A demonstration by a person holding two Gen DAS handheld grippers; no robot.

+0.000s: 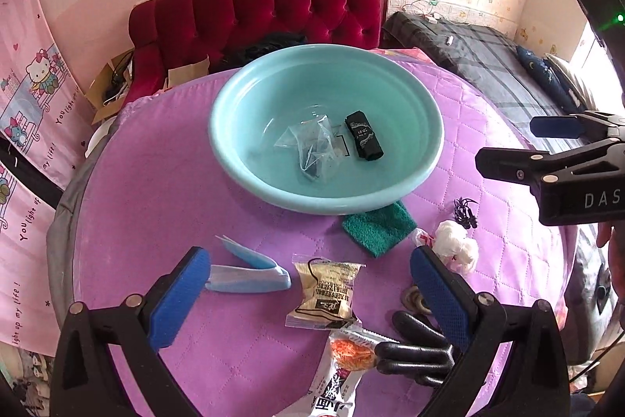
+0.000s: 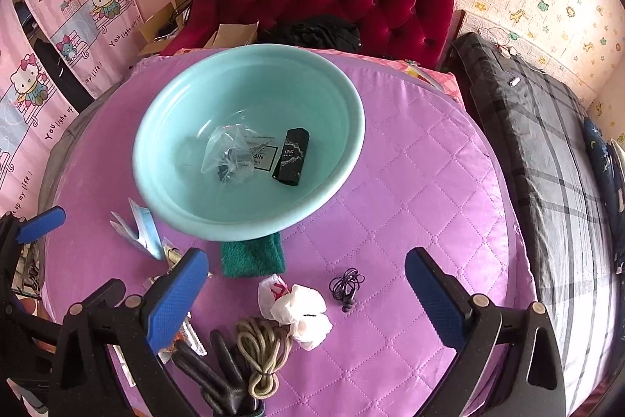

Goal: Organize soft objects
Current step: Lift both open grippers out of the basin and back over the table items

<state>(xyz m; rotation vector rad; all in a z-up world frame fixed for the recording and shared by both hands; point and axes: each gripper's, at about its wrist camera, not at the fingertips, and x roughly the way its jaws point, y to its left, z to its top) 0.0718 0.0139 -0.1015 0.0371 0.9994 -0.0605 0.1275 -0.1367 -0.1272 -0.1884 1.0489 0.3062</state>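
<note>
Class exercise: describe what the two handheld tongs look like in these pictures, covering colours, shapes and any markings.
Both the left tongs and the right tongs share one design: black angular plastic arms with round silver fasteners, ending in long fingers faced with blue, dot-textured pads. In the left wrist view, the right tongs' body carries white letters "DAS".

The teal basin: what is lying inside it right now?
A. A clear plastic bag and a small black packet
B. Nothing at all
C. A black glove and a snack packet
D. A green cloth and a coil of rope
A: the basin holds a crumpled clear plastic bag and a small black packet, while the green cloth lies outside against its rim.
</note>
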